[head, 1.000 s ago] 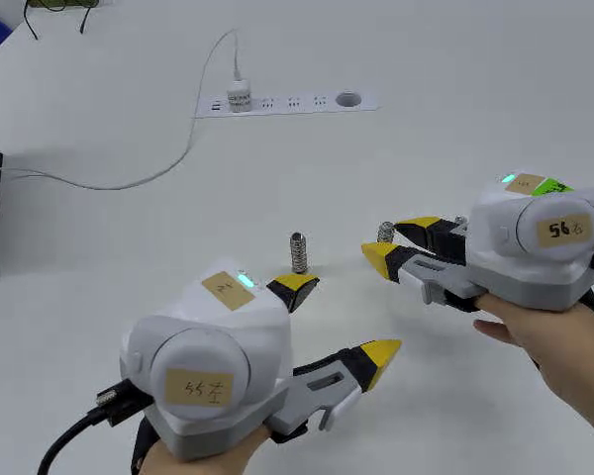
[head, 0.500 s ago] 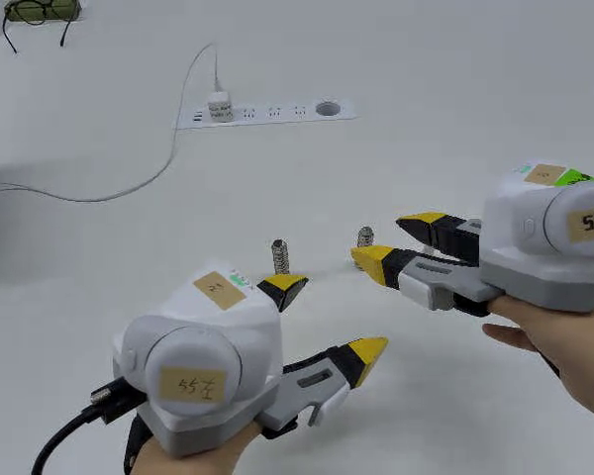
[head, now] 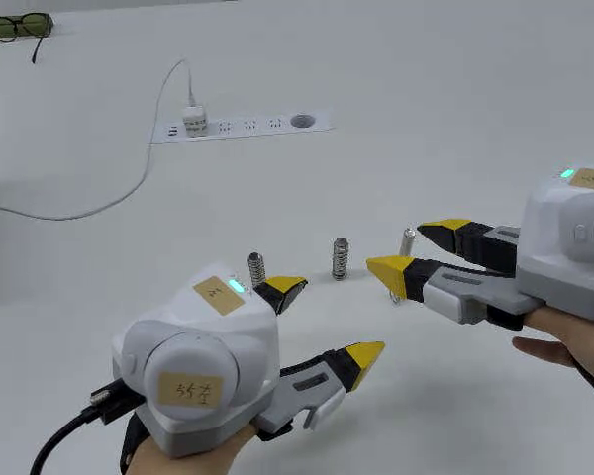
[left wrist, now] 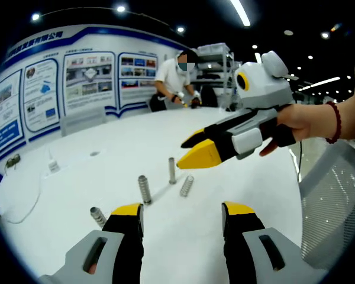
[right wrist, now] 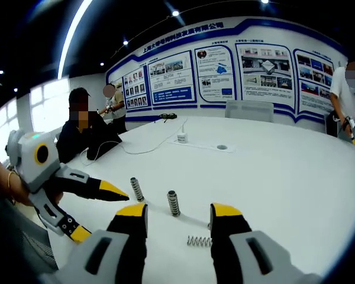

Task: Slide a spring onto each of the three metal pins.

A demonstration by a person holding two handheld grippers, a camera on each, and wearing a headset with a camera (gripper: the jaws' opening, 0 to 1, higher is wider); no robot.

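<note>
Hovering: left gripper fingers wide | right gripper fingers wide | 1 spring lying loose

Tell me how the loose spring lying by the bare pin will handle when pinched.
The loose spring lies on its side on the smooth table, so it may roll if nudged. Its thin open coils look light and probably squashy.

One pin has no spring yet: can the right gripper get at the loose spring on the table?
Probably yes: the loose spring lies flat right ahead of the right gripper, its jaws open, nothing between them and it.
</note>
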